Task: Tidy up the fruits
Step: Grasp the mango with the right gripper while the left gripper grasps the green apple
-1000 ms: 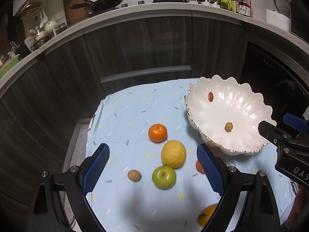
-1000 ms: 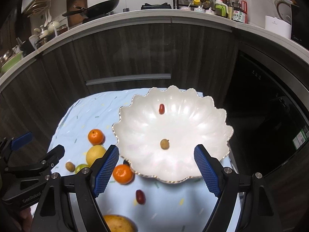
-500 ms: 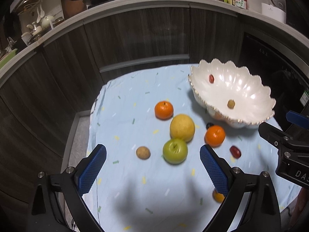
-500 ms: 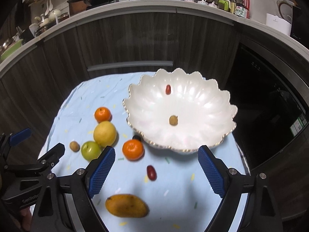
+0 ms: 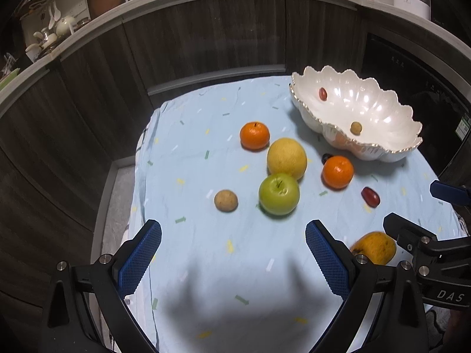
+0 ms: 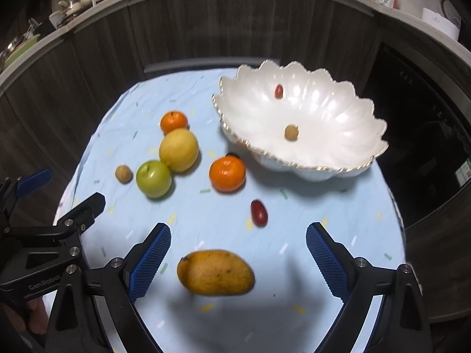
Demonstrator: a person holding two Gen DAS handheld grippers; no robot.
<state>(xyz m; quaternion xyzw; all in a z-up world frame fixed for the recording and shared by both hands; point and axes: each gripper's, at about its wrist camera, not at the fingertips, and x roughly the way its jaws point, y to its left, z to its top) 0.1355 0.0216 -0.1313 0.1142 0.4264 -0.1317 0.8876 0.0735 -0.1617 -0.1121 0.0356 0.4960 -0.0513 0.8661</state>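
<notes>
In the left wrist view, the left hand-held gripper (image 5: 232, 261) is hanging spread wide and holding nothing, above a pale blue cloth (image 5: 188, 135). A green apple (image 5: 279, 193) is touching a yellow citrus (image 5: 286, 158), near a scalloped white bowl (image 5: 379, 117).

In the right wrist view, the right hand-held gripper (image 6: 238, 260) is gaping wide, nothing held, over a mango (image 6: 215, 272) lying near a red date (image 6: 259, 212).

Two oranges (image 6: 227, 174) (image 6: 173, 121) (two red dates (image 6: 259, 212) (image 6: 278, 91))

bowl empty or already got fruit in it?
Not empty. The white bowl holds two small fruits: a red one and a tan one. The rest lie on the cloth.
</notes>
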